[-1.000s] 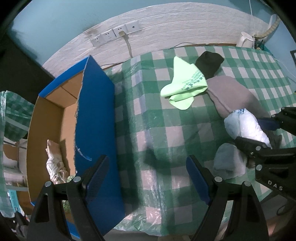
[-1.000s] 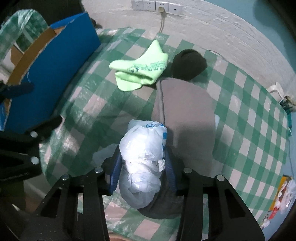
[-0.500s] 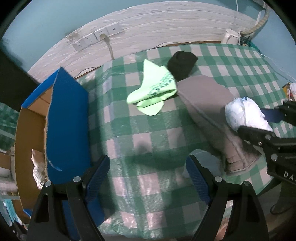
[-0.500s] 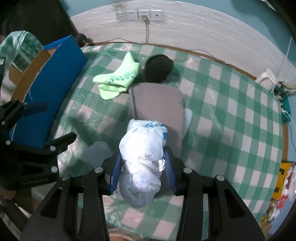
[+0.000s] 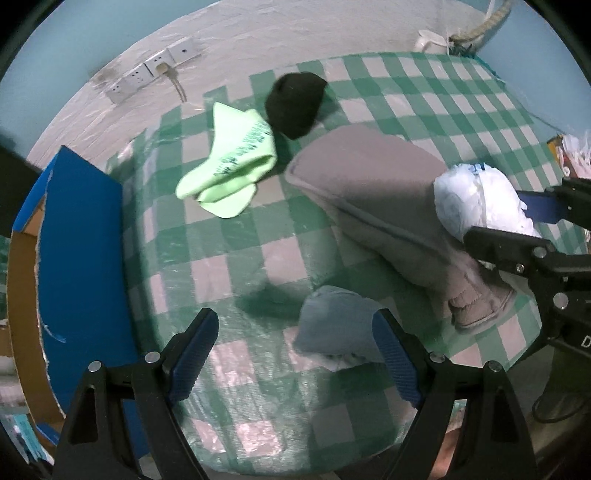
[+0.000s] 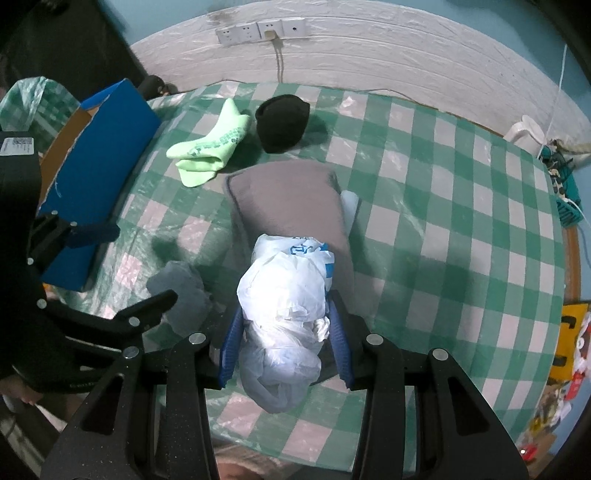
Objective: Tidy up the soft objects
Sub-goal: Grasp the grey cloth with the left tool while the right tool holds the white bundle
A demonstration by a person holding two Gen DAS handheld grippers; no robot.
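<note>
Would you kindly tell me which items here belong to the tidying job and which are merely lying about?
Job: white crumpled plastic bag in right gripper; lime-green sock; black knitted hat; grey folded cloth; blue cardboard box.
Lying about: white wall sockets; white jug.

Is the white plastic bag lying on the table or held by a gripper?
Held. The right gripper is shut on the white plastic bag, its blue pads pressing both sides; the left wrist view shows the bag above the grey cloth.
</note>
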